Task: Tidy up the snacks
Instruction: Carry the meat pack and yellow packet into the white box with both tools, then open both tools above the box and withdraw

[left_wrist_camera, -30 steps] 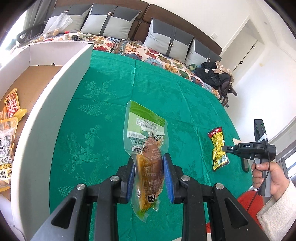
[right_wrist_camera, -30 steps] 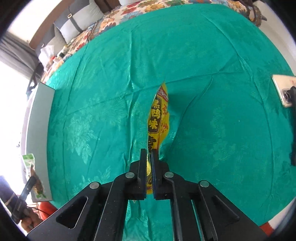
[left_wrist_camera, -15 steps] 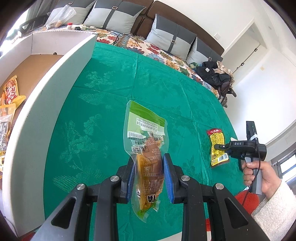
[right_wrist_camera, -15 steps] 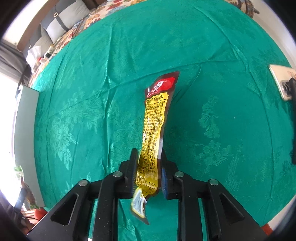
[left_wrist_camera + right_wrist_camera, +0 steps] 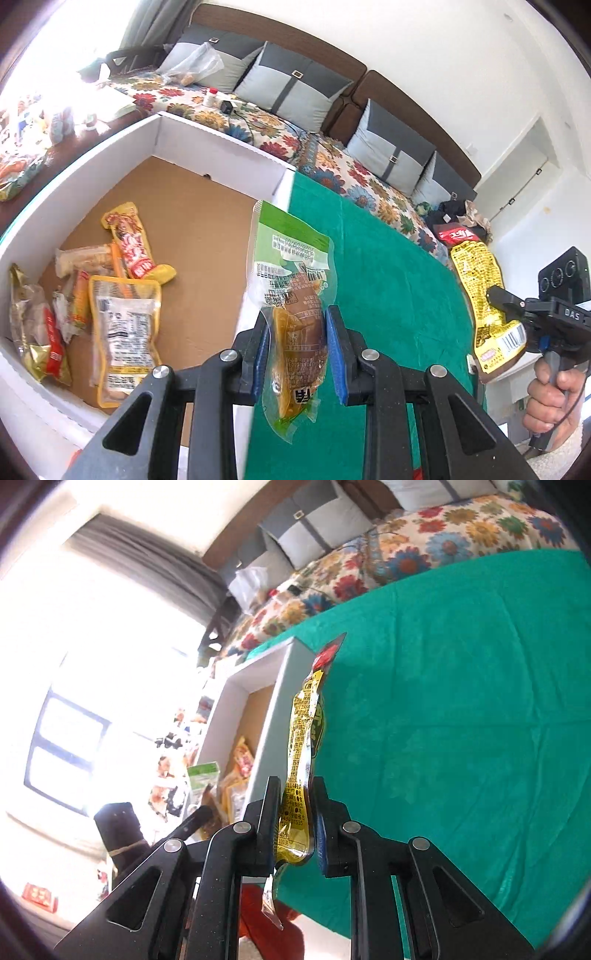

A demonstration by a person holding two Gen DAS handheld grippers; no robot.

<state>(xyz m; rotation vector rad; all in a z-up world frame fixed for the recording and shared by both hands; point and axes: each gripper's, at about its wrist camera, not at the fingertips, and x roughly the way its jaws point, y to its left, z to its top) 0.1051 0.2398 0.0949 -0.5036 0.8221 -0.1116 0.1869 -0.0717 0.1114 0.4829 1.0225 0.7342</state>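
My left gripper (image 5: 297, 349) is shut on a clear snack pouch with a green top (image 5: 291, 291), held in the air over the right wall of a white cardboard box (image 5: 221, 138). Inside the box lie several snack packets (image 5: 123, 325). My right gripper (image 5: 297, 821) is shut on a long yellow packet with a red top (image 5: 304, 738), raised above the green cloth (image 5: 461, 720) beside the box (image 5: 275, 709). From the left wrist view the yellow packet (image 5: 478, 291) hangs at the far right from the right gripper (image 5: 498, 299), held by a hand (image 5: 550, 402).
The green cloth (image 5: 388, 280) covers a bed with a floral sheet (image 5: 332, 166) and grey pillows (image 5: 291, 88) at the headboard. A dark bag (image 5: 450, 218) lies at the bed's far corner. A bright window (image 5: 74, 664) and cluttered items stand beyond the box.
Both grippers rose and swung left toward the box, each keeping its packet. The yellow packet left the cloth and now hangs in the air. The box interior has come into view.
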